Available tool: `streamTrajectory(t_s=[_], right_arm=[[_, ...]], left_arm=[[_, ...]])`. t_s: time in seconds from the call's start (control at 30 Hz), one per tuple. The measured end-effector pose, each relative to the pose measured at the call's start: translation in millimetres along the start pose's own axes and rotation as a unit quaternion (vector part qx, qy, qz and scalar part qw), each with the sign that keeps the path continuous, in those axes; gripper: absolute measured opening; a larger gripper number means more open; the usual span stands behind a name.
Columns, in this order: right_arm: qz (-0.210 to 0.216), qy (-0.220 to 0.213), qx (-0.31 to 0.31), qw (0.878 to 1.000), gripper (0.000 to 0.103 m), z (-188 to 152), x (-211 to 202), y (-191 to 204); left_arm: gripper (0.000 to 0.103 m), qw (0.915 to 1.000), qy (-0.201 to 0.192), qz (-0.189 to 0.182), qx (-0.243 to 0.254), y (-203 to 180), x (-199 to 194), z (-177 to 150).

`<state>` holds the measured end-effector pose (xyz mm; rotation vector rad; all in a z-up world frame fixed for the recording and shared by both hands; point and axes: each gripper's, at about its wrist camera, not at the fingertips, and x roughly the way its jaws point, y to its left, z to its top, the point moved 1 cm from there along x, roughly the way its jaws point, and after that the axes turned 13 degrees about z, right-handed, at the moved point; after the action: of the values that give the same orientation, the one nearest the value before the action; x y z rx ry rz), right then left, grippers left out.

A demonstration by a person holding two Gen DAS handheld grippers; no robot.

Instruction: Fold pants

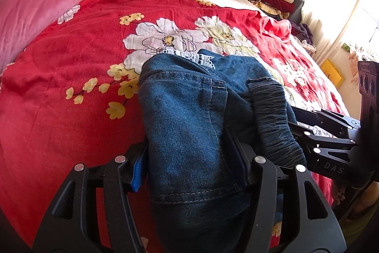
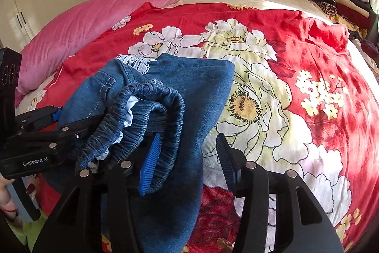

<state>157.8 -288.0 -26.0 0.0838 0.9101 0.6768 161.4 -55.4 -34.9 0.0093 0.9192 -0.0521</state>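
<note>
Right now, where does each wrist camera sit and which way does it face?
Left wrist: on the left gripper, angled down the bed; blue denim pants between its jaws; right gripper at right.
Right wrist: on the open right gripper, facing alike; left gripper and a hand at left.
Shared: pants, red floral bedspread.

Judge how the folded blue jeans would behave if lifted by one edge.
The jeans would probably flop and unfold: the denim drapes in soft bulges. The gathered elastic waistband likely stretches and sags. They look fairly heavy for fabric, and unlikely to slip.
</note>
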Motion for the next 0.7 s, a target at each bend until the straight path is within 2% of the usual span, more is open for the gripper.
streamTrajectory(t_s=[0.17,0.27,0.6,0.63,0.67,0.7], right_arm=[[0.002,0.004,0.008,1.000,0.050,-1,2,-3],[-0.007,-0.001,0.013,1.000,0.062,-2,-1,-5],[-0.011,-0.027,0.030,0.999,0.066,-7,-27,-8],[-0.011,-0.033,0.032,0.999,0.087,-8,-32,-8],[-0.011,-0.045,0.035,0.998,0.096,-9,-38,-7],[-0.010,-0.053,0.035,0.998,0.097,-11,-43,-7]], left_arm=[[0.052,1.0000,0.001,0.000,0.000,1,0,-1],[0.053,1.0000,0.000,0.001,0.000,1,0,-1],[0.069,0.9999,-0.014,-0.003,0.000,3,-14,-2],[0.072,0.9999,-0.016,-0.003,-0.001,3,-17,-2],[0.075,0.9998,-0.019,-0.004,-0.002,4,-21,-3],[0.077,0.9997,-0.022,-0.005,-0.003,5,-24,-3]])
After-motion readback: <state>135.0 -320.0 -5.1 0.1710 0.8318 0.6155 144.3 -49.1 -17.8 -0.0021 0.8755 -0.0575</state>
